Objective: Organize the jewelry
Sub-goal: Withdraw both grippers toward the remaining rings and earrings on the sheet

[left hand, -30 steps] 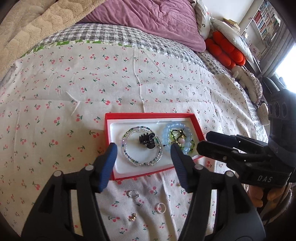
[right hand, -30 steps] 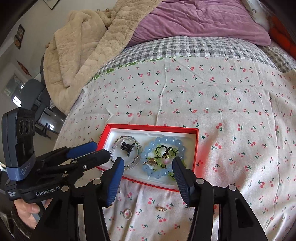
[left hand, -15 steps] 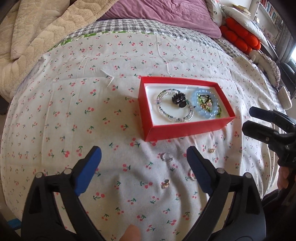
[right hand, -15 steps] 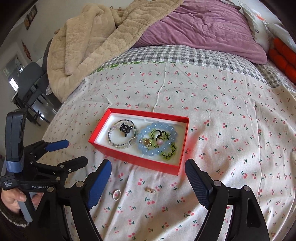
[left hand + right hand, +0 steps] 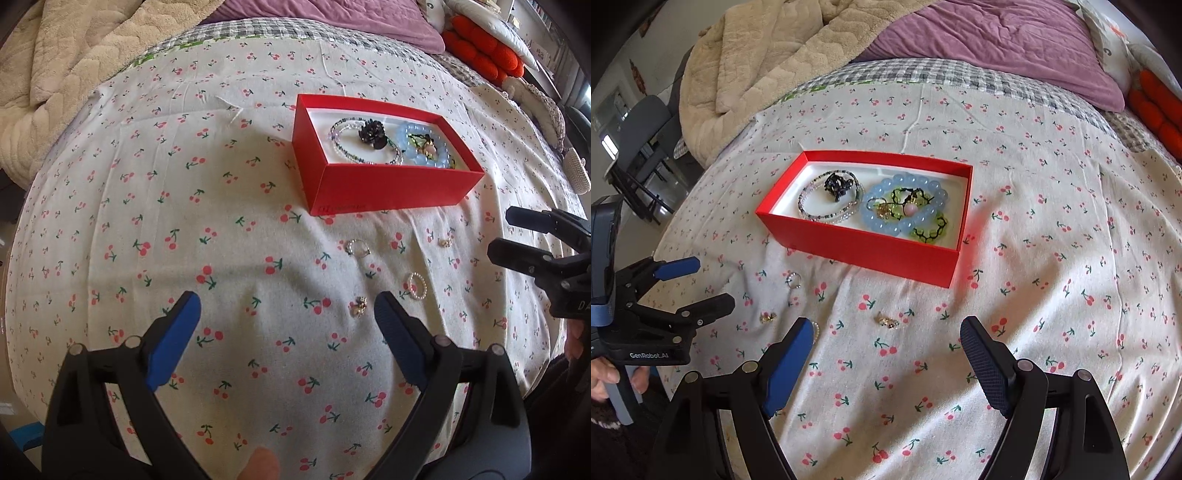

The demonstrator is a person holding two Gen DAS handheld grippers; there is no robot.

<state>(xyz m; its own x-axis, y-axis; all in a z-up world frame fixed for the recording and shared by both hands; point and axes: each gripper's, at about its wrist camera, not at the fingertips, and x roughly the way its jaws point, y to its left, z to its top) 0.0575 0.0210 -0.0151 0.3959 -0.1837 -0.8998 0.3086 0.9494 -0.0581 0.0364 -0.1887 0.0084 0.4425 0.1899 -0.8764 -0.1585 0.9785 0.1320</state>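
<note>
A red box [image 5: 388, 192] on the cherry-print sheet holds a clear beaded bracelet [image 5: 364, 157], a black hair claw [image 5: 371, 133], a blue bead bracelet [image 5: 424, 146] and a green one. In front of it lie a silver ring [image 5: 356, 247], a pearl ring [image 5: 417, 286] and two gold earrings [image 5: 358, 307] [image 5: 445, 242]. My left gripper [image 5: 286, 301] is open above bare sheet, one gold earring just inside its right finger. My right gripper [image 5: 886, 332] is open too, a gold earring [image 5: 888, 321] lying between its fingertips, untouched. The box [image 5: 857, 247] lies beyond.
A beige blanket [image 5: 757, 66] and a purple pillow [image 5: 997, 33] lie at the far end of the bed. Orange cushions [image 5: 480, 51] sit at the far right. A dark chair [image 5: 639, 140] stands off the bed's left edge. A hand [image 5: 605, 376] grips the left tool.
Both grippers drew back from over the box toward the near side of the bed, and their jaws widened. The loose rings and earrings now lie ahead of the fingers.
</note>
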